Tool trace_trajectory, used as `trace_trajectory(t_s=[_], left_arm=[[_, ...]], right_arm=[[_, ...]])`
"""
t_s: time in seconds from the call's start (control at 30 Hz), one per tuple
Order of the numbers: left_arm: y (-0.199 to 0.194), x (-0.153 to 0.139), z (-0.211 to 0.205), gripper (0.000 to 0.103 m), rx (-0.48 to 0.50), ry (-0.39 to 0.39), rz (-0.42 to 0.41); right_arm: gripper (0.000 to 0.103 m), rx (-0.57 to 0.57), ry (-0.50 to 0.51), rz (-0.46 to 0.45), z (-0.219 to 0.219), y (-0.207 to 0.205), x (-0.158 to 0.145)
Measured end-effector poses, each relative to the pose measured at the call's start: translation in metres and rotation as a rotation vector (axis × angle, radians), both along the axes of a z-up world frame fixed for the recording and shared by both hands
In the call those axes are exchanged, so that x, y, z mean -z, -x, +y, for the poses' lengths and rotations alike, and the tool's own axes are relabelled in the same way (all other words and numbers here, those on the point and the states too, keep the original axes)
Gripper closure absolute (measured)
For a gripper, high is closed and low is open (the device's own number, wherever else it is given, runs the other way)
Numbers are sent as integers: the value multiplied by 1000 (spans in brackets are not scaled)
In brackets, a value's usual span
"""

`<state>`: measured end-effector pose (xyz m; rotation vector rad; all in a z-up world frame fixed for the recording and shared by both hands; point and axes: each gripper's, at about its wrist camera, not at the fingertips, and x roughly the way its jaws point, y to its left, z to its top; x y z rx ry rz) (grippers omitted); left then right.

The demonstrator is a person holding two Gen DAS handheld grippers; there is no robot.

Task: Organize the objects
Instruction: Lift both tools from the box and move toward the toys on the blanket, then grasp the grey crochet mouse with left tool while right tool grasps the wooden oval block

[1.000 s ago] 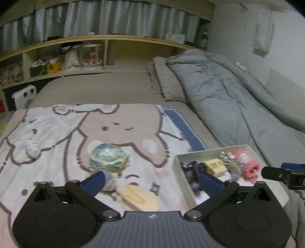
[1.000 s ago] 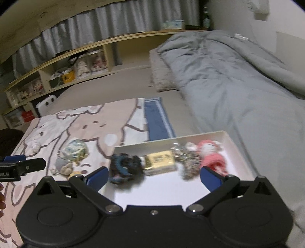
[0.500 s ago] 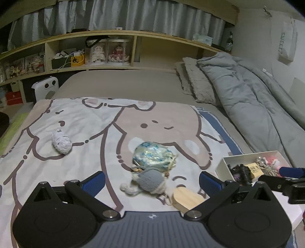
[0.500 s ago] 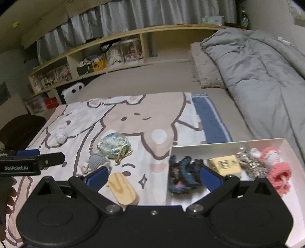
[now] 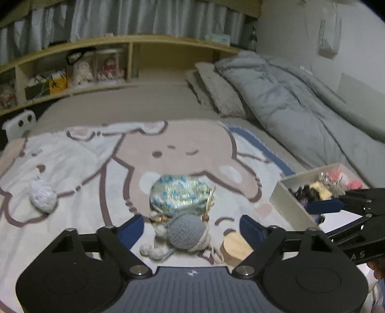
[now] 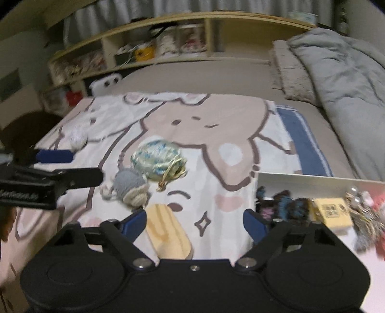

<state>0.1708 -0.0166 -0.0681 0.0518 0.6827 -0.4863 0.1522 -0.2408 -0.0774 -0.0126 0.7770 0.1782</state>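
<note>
Only blurred lettering, left hand-held gripper (image 6: 69,168)

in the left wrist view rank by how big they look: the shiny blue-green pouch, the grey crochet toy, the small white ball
1. shiny blue-green pouch, largest.
2. grey crochet toy, clearly smaller in body, though it lies nearer the camera, which flatters it.
3. small white ball, smallest, about as far off as the pouch.

Two low wrist views over the blanket (image 5: 72,156) — both facing the shelf (image 6: 216,21), overlapping mid-blanket
</note>
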Motion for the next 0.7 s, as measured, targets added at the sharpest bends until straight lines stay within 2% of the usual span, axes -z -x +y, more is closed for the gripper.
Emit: trace_trajectory(t_s=[0.07, 0.2, 0.33, 0.47, 0.6, 0.7], left_arm=[[-5, 10, 0, 26, 8, 4, 29], [-14, 22, 1, 27, 24, 23, 33], [-25, 27, -4, 31, 49, 53, 20], [-34, 34, -8, 33, 57, 58, 28], [-40, 43, -7, 33, 57, 46, 40], [-43, 48, -6, 33, 57, 53, 49]], right_arm=[[24, -33, -2, 12, 6, -3, 9], [26, -85, -19, 51, 16, -7, 28], [39, -123, 19, 63, 25, -10, 42], [41, -114, 64, 62, 28, -15, 52], [41, -116, 33, 97, 25, -21, 57], [51, -123, 1, 128, 21, -21, 56]])
